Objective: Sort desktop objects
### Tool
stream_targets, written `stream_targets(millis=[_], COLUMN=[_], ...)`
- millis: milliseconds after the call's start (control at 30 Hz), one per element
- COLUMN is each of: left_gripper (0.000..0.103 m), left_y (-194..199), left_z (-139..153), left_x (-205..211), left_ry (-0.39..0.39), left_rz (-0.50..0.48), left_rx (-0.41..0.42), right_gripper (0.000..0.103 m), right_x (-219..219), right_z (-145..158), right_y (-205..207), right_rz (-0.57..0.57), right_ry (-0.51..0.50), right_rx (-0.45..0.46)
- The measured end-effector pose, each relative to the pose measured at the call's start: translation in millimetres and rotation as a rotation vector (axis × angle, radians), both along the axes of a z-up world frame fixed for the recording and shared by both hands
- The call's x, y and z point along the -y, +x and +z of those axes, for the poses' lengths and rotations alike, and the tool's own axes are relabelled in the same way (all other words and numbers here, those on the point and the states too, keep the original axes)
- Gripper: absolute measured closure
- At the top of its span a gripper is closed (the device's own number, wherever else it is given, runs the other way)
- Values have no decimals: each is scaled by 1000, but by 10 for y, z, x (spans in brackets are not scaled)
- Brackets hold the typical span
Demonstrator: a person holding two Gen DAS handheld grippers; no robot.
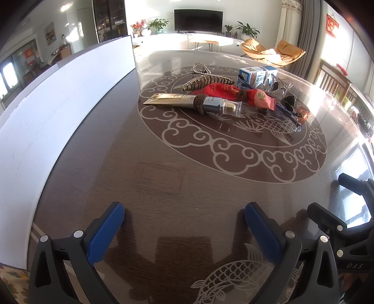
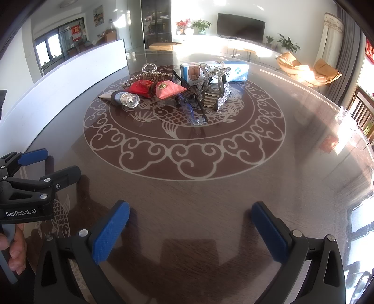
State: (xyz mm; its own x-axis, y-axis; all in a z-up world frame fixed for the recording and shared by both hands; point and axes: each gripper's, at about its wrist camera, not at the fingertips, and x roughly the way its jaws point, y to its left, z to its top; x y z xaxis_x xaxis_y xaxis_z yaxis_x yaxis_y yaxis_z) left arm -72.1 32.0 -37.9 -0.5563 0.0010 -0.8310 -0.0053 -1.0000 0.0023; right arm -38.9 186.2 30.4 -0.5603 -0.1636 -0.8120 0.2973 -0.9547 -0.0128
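Left gripper (image 1: 184,217), right gripper (image 2: 190,216): jaws released, empty, above bare worktop (image 2: 210,187). Heap at worktop centre, well apart: cosmetic tube (image 1: 187,101), red packet (image 1: 219,90), rhinestone hair claw (image 2: 216,90), glasses (image 2: 189,105), medicine box (image 2: 215,71).

A gold tube (image 1: 173,99) with a clear cap lies flat at the front of a tight heap on the worktop (image 1: 163,177), touching red and pink sachets (image 1: 233,92). Behind them sit a rhinestone hair claw (image 1: 201,78), blue-framed glasses (image 2: 187,107) and a blue-white box (image 2: 210,71).

a television (image 1: 198,20) on a white cabinet (image 1: 163,39), potted plants (image 1: 159,24), two orange chairs (image 1: 273,50).
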Motion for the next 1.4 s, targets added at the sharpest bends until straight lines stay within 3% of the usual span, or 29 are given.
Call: stream_targets(millis=[1067, 1267, 1400], left_gripper=[0, 0, 0], left_y=[-20, -34, -23], left_z=[-2, 22, 30], left_x=[10, 251, 311], left_ry=[0, 2, 1], left_rz=[2, 133, 160], left_rx=[2, 8, 8], right_gripper=[0, 0, 0], right_x=[-4, -3, -6], right_z=[-1, -3, 0], right_y=[-1, -2, -1], right_rz=[0, 0, 0], right_ry=[0, 0, 0], right_rx=[0, 1, 1])
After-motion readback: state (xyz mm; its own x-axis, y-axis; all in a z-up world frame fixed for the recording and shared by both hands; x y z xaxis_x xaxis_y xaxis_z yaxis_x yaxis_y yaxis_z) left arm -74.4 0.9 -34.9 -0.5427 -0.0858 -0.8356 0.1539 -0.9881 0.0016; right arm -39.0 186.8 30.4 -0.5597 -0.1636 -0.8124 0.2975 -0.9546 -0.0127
